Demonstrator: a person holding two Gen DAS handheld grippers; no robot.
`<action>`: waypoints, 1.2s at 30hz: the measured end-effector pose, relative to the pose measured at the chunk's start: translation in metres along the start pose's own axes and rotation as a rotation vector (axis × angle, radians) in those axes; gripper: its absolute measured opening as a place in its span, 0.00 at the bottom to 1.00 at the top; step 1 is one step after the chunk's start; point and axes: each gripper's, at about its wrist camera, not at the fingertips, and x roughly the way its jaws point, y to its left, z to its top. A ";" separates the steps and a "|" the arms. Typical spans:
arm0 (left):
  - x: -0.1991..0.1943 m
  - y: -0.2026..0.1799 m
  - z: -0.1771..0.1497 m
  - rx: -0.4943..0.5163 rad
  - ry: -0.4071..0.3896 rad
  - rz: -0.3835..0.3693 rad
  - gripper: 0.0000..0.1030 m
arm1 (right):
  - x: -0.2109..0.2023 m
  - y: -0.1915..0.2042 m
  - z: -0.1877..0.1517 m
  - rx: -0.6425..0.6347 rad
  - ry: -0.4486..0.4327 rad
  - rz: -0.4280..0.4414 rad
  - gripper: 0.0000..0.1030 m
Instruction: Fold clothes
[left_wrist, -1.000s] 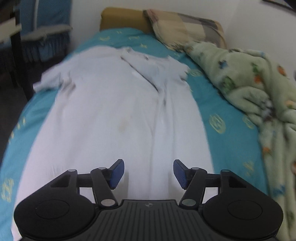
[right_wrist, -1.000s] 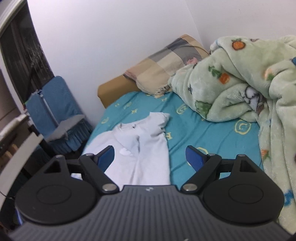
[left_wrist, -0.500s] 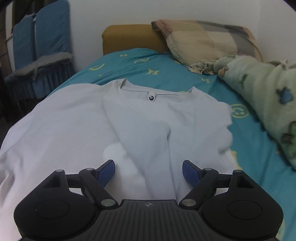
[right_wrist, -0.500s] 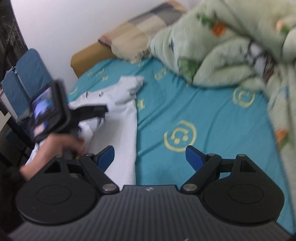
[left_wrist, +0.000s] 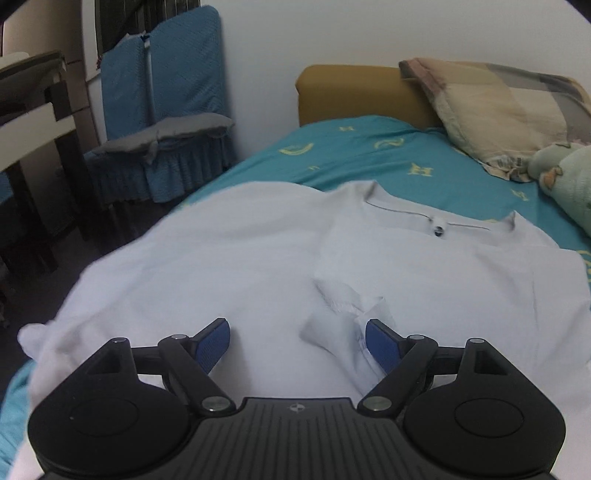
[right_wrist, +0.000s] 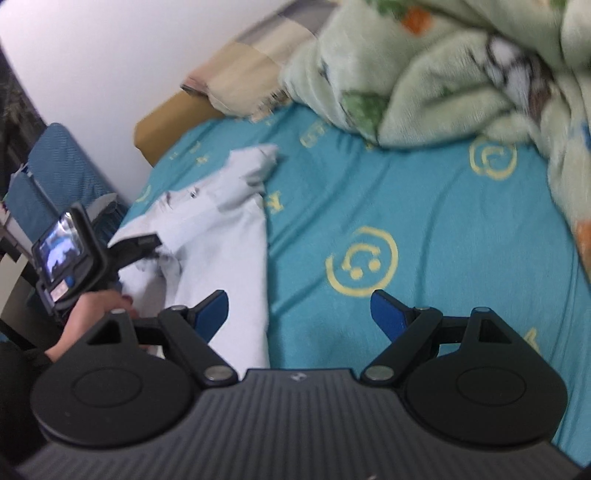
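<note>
- The white shirt (left_wrist: 258, 266) lies spread on the bed (right_wrist: 424, 221), one side lapped over.
- It looks soft, light and floppy; pinch an edge.
- Left gripper (left_wrist: 297, 341) and right gripper (right_wrist: 299, 312): fingers wide apart, holding nothing.

low over shirt (left_wrist: 258, 266), shared bed (right_wrist: 424, 221)

Bedsheet (left_wrist: 369, 155) carried yellow letters: "H" (left_wrist: 418, 170) and "N" (left_wrist: 388, 143) just below the pillow (left_wrist: 495, 107). Shirt (left_wrist: 258, 266) neck tag (left_wrist: 439, 226) was unreadable.
</note>
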 end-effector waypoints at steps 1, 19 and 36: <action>-0.005 0.007 0.001 0.004 -0.004 -0.004 0.80 | -0.004 0.002 0.000 -0.020 -0.021 0.007 0.83; -0.271 0.096 -0.062 0.095 -0.050 -0.423 0.86 | -0.063 0.039 -0.006 -0.142 -0.201 0.161 0.83; -0.351 0.144 -0.121 0.142 -0.228 -0.445 1.00 | -0.117 0.094 -0.048 -0.415 -0.292 0.195 0.73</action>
